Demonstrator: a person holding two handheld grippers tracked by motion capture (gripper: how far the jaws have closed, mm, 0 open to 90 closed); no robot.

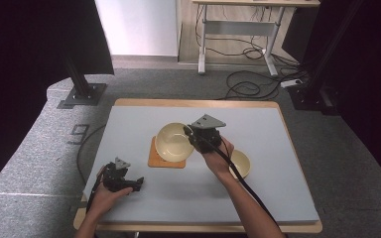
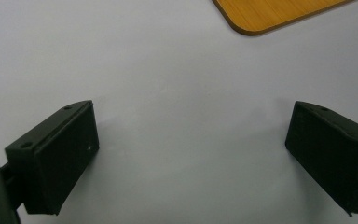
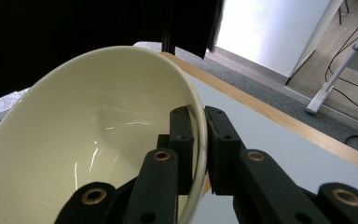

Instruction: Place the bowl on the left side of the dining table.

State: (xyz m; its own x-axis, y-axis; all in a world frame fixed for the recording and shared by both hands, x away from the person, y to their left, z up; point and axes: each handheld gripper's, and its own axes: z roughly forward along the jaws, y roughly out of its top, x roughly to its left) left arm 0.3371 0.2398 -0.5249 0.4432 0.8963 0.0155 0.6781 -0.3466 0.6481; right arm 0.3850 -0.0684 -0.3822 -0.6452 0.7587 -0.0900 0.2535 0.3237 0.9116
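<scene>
A cream bowl (image 1: pixel 171 141) hangs tilted over an orange square mat (image 1: pixel 155 159) in the middle of the table. My right gripper (image 1: pixel 192 137) is shut on its right rim. In the right gripper view the two jaws pinch the thin rim of the bowl (image 3: pixel 98 135), one inside and one outside, at my right gripper (image 3: pixel 199 140). A second cream bowl (image 1: pixel 241 162) sits on the table just right of that hand, partly hidden by it. My left gripper (image 1: pixel 138 182) rests low at the front left, open, with bare grey cloth between the jaws at my left gripper (image 2: pixel 191 144).
A grey cloth (image 1: pixel 258 144) covers the wooden table (image 1: pixel 198 103). A corner of the orange mat (image 2: pixel 270 14) lies ahead of the left jaws. Beyond the table are a dark stand base (image 1: pixel 82 94), floor cables (image 1: pixel 248 84) and a desk frame (image 1: pixel 238 29).
</scene>
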